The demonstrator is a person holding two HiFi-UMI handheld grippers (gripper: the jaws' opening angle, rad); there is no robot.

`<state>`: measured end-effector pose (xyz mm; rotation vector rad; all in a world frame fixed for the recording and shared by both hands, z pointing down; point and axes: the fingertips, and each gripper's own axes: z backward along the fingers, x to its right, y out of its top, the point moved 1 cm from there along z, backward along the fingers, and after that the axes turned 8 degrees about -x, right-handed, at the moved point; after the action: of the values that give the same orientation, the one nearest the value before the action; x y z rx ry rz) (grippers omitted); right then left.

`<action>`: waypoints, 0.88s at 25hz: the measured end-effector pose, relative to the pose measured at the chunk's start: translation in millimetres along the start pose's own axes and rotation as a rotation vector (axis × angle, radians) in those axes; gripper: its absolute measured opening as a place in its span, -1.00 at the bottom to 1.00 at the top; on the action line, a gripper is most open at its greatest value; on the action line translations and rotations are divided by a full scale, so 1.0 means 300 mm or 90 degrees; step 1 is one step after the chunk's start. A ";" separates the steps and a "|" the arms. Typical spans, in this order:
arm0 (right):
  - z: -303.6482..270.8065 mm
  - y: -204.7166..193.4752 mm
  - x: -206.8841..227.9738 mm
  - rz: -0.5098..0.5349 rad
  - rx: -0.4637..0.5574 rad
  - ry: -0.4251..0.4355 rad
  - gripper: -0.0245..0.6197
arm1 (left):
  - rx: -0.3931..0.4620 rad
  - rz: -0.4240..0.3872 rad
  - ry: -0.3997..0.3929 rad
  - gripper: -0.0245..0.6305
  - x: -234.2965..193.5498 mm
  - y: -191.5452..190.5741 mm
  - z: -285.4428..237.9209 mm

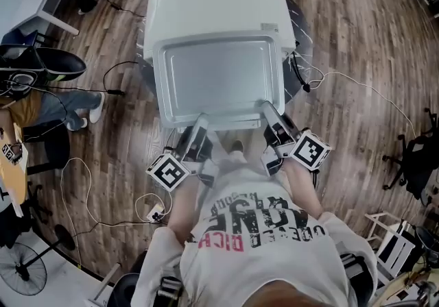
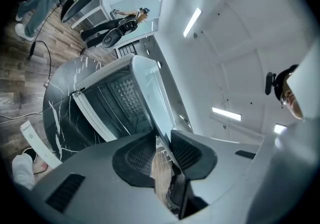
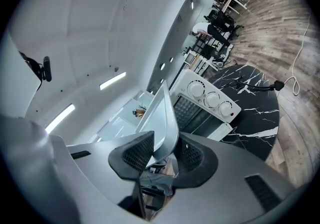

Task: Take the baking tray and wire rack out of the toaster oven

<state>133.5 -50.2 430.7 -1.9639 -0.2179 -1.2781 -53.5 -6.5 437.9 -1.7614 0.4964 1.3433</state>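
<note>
Head view has your left gripper (image 1: 199, 122) and right gripper (image 1: 267, 109) side by side, the jaws of each clamped on the near rim of the baking tray (image 1: 219, 79), which is empty and held out of the white toaster oven (image 1: 206, 7), above its top. Right gripper view shows that oven on the black marbled worktop (image 3: 250, 103) with its door open and three dials; what lies inside is not clear. The label (image 1: 269, 27) on its top is too small to read.

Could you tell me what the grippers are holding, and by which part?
The baking tray, by its near rim: the left gripper clamps the left end, the right gripper the right end.
</note>
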 end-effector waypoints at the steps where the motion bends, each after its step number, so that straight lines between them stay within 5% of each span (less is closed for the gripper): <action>1: -0.012 0.010 -0.004 0.002 0.002 0.005 -0.57 | -0.001 -0.001 -0.001 -0.65 -0.001 0.011 -0.009; 15: -0.154 0.109 0.012 -0.025 0.017 0.001 -0.58 | -0.023 0.018 0.002 -0.63 -0.049 0.148 -0.122; 22: -0.192 0.164 0.016 -0.020 0.023 -0.018 -0.57 | -0.069 0.073 0.027 -0.62 -0.059 0.179 -0.187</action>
<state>120.3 -124.4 421.4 -1.9564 -0.2854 -1.2589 -66.0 -85.1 437.5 -1.8781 0.5637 1.4379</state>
